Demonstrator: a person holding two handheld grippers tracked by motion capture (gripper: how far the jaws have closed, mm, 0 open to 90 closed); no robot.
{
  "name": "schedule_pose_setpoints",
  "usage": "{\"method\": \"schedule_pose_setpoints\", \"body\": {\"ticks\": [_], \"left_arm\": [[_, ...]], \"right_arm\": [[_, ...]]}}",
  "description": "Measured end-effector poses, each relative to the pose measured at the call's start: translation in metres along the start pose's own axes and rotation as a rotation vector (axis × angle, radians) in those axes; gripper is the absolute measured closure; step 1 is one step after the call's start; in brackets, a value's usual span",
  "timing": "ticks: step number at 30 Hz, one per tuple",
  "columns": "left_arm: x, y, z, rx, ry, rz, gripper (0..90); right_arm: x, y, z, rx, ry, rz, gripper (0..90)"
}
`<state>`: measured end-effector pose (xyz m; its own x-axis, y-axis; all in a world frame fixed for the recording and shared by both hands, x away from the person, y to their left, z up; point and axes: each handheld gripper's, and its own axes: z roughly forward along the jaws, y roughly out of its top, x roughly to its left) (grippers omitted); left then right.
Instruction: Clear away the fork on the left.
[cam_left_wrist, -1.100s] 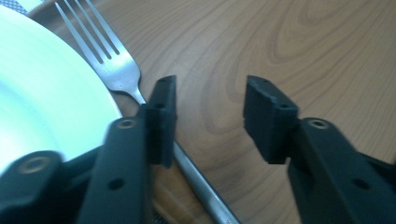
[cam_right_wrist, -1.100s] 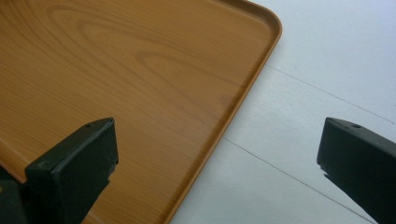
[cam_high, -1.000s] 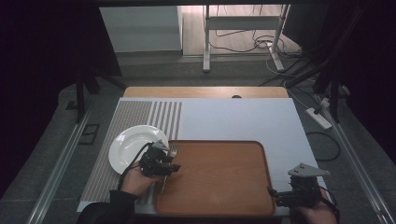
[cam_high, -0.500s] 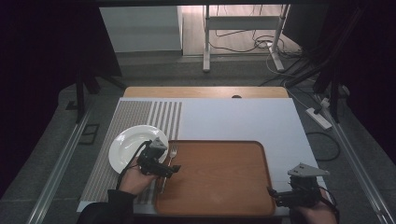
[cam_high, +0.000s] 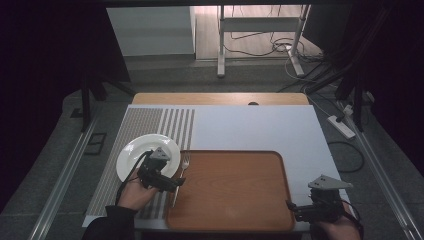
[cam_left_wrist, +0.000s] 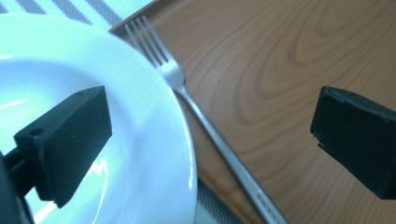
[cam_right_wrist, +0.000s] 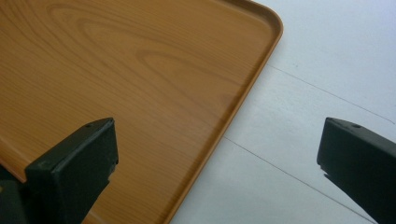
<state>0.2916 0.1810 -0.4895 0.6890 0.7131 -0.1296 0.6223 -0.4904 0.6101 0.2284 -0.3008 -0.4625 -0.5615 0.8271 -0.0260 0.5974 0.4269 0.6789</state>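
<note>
Left gripper view — slim silver fork (cam_left_wrist: 212, 128), tines up, on wooden tray (cam_left_wrist: 299, 56).

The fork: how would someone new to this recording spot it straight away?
Find the wooden tray at the near middle of the table. The fork lies along the tray's left edge, tines pointing away from the person, beside the white plate. It is the one slim, silvery metal thing there.

Fork handle (cam_left_wrist: 261, 200) bears a stamp — too blurred to read.
</note>
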Motion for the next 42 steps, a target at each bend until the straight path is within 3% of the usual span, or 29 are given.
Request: {"method": "schedule_pose_setpoints", "body": {"ticks": [9, 32, 42], "left_arm": [[0.011, -0.019, -0.016, -0.035, 0.006, -0.054, 0.0], [0.012, -0.061, -0.049, -0.106, 0.012, -0.140, 0.0], [0.009, -0.074, -0.061, -0.130, 0.054, -0.136, 0.0]], "right_arm": [[0.000, 0.000, 0.000, 0.003, -0.007, 0.000, 0.0], [0.000, -0.001, -0.001, 0.002, -0.016, 0.016, 0.0], [0.000, 0.000, 0.000, 0.007, -0.018, 0.021, 0.0]]}}
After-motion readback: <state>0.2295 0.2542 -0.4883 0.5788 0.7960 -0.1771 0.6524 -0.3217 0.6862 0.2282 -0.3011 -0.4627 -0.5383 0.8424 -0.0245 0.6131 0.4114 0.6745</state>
